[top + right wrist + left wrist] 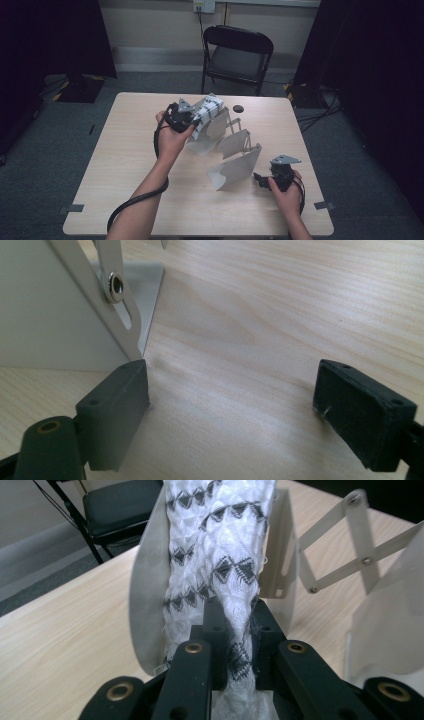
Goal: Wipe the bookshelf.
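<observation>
Work in hand: the left gripper (186, 119) holds a white knitted cloth with black diamond marks (220, 555) over the far end of an expanding rack of pale panels (235, 167) that stands on the counter (125, 165).
Left jaws: clenched on the cloth; in the left gripper view the fabric is pinched between the black pads and runs straight away from them.
Cloth position: it lies between two upright panels of the rack, seemingly touching the curved panel on one side, though whether its far end rests on anything is hard to tell.
Long axis: the cloth stretches along the jaws' own line, roughly parallel to the panels, so any move in or out of the slot runs along that gap.
Right gripper (264, 181): released, jaws wide apart and empty, low over the counter; one pad sits just beside the corner of the nearest panel (65, 315).
Nearer hand: the left hand is at the cloth; the right is well apart from it, at the rack's near end.
</observation>
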Demonstrator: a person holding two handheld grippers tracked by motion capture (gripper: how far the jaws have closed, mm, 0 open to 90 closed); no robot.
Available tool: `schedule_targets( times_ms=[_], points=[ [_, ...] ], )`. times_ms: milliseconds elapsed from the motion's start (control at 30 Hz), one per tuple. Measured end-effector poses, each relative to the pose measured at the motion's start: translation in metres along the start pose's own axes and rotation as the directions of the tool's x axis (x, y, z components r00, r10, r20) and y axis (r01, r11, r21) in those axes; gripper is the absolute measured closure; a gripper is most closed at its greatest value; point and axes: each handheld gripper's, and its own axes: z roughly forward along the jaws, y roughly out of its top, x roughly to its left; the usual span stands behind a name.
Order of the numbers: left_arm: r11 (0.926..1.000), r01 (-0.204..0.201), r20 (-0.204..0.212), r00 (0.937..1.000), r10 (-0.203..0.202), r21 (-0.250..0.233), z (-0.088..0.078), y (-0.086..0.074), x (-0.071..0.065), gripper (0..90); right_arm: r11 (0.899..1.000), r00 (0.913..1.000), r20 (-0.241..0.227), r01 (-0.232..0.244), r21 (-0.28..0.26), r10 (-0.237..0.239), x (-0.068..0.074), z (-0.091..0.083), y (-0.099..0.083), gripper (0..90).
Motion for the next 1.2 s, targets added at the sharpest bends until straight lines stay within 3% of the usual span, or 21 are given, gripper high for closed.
schedule_targets(
  times_ms=[67, 400, 667, 833, 1200],
  points=[
    [0.9997, -0.012, -0.013, 0.9998, 0.013, 0.019, 0.007, -0.005, -0.001, 81.8, 1.000, 1.0000, 0.000, 0.000, 0.001, 0.000, 0.000, 0.000, 0.000, 14.2],
    [0.9971, 0.033, -0.005, 0.9995, -0.033, 0.069, 0.034, -0.036, -0.007, 81.8, 1.000, 1.0000, -0.001, 0.001, 0.000, -0.001, 0.000, 0.000, 0.000, 14.2],
    [0.9881, 0.075, 0.018, 0.9968, -0.078, 0.135, 0.042, -0.067, -0.009, 81.8, 1.000, 1.0000, 0.000, 0.000, 0.000, 0.000, 0.000, 0.000, 0.000, 14.2],
    [0.9817, 0.094, 0.044, 0.9937, -0.103, 0.165, 0.043, -0.087, -0.010, 81.8, 1.000, 1.0000, 0.000, 0.000, 0.000, 0.000, 0.000, 0.000, 0.000, 14.1],
    [0.9821, 0.074, 0.114, 0.9889, -0.095, 0.173, 0.024, -0.106, -0.021, 81.7, 1.000, 1.0000, 0.000, 0.001, 0.001, -0.001, 0.000, 0.000, 0.000, 14.2]
  ],
)
